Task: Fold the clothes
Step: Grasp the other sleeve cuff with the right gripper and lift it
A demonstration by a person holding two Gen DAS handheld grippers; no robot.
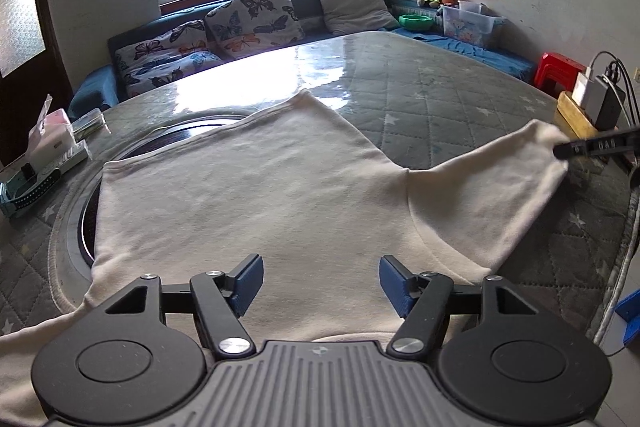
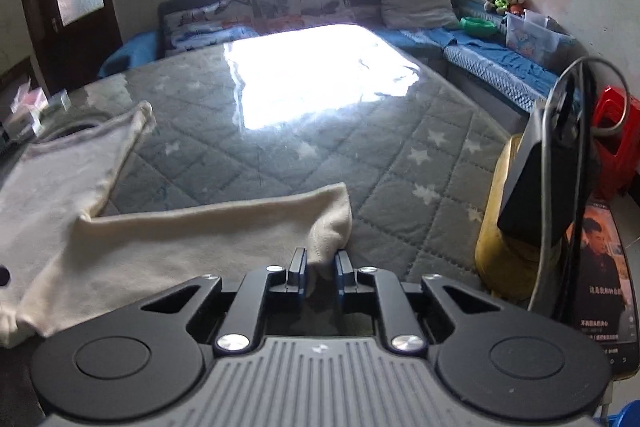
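The right gripper (image 2: 319, 267) has its two fingers pressed together on the cuff of one sleeve (image 2: 332, 227) of a cream shirt (image 1: 248, 195). The left gripper (image 1: 321, 281) hangs over the shirt's body with both fingers spread apart, nothing between them. The single shirt lies flat on a quilted, star-printed table cover (image 1: 440, 99). Beyond stand two butterfly cushions (image 1: 256, 15), one grey cushion (image 1: 356, 11) and one red stool (image 1: 558, 67).
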